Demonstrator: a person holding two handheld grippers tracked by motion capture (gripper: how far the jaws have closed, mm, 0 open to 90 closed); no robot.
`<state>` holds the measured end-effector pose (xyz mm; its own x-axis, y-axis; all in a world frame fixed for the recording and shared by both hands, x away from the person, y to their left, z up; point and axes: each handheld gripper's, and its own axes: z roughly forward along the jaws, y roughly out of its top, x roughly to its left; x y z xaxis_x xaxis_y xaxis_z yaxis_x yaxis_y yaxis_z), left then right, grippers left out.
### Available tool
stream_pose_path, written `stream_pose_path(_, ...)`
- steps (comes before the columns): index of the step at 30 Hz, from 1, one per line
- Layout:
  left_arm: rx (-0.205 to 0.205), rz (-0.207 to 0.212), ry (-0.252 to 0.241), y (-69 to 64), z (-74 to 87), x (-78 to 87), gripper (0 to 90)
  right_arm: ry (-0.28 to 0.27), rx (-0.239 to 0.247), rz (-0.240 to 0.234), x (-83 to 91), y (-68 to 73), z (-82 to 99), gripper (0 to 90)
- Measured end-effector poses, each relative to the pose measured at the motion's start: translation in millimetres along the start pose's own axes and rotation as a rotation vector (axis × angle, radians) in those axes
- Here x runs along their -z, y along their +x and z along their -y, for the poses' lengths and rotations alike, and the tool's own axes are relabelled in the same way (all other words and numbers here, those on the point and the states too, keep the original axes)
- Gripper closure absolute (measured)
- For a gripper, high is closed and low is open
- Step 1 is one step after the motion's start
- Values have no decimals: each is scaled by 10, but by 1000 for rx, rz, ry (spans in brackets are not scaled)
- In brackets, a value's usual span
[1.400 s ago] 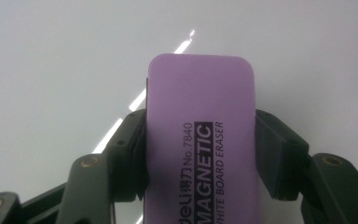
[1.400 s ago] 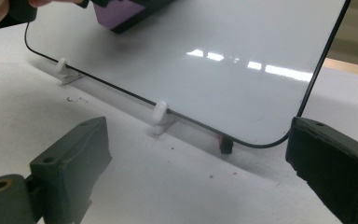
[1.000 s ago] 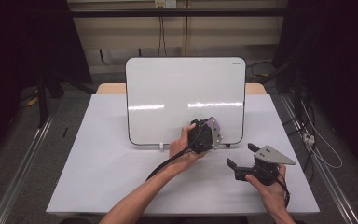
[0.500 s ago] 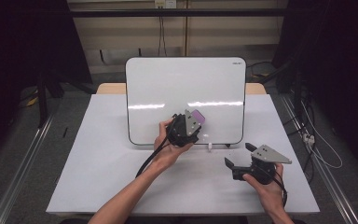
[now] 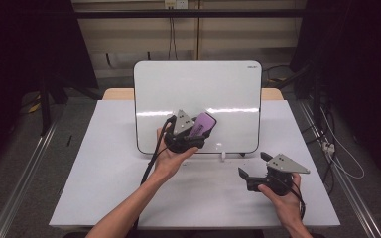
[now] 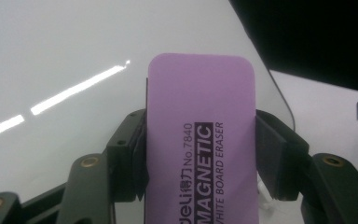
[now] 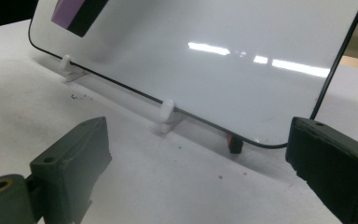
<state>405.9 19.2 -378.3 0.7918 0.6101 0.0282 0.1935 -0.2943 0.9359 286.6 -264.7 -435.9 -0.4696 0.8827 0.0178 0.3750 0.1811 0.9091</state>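
A purple magnetic whiteboard eraser (image 6: 200, 140) is clamped between the jaws of my left gripper (image 6: 200, 154). In the high view the eraser (image 5: 201, 124) sits against the lower middle of the upright whiteboard (image 5: 198, 84), with the left gripper (image 5: 194, 133) shut on it. My right gripper (image 5: 253, 166) rests low on the table to the right, open, with nothing between its jaws. Its own view looks at the whiteboard's lower edge (image 7: 182, 70); the right gripper (image 7: 205, 154) is well apart from it, and the eraser (image 7: 77, 14) shows at top left.
The whiteboard stands on small white feet (image 7: 168, 112) on a white table (image 5: 104, 188). A small red and black piece (image 7: 234, 143) lies under the board's lower corner. Cables (image 5: 337, 148) trail off the table's right side.
The left gripper has carried the eraser leftward and up along the board's face. The right gripper has stayed nearly still on the table.
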Motion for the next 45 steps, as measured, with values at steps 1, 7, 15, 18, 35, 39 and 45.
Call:
stream_pose_path(1,7,8,-5,11,5,13,411,1,0,-1,-4,4,-1,59)
stream_pose_path(7,44,47,-35,64,49,99,411,-6,-8,-14,-36,40,-16,57)
stream_pose_path(15,58,49,-81,75,125,252,411,-24,-14,-45,-58,107,-17,56)
stream_pose_path(18,63,44,-90,74,169,299,411,-51,-38,-53,-46,122,-14,49)
stream_pose_path(35,84,54,-146,39,220,511,411,-79,-90,-139,-177,379,-72,45)
stream_pose_path(39,91,46,-133,29,270,522,411,-79,-88,-164,-217,440,-79,81)
stream_pose_path(45,90,47,-134,26,281,509,411,-101,-114,-212,-302,541,-154,113)
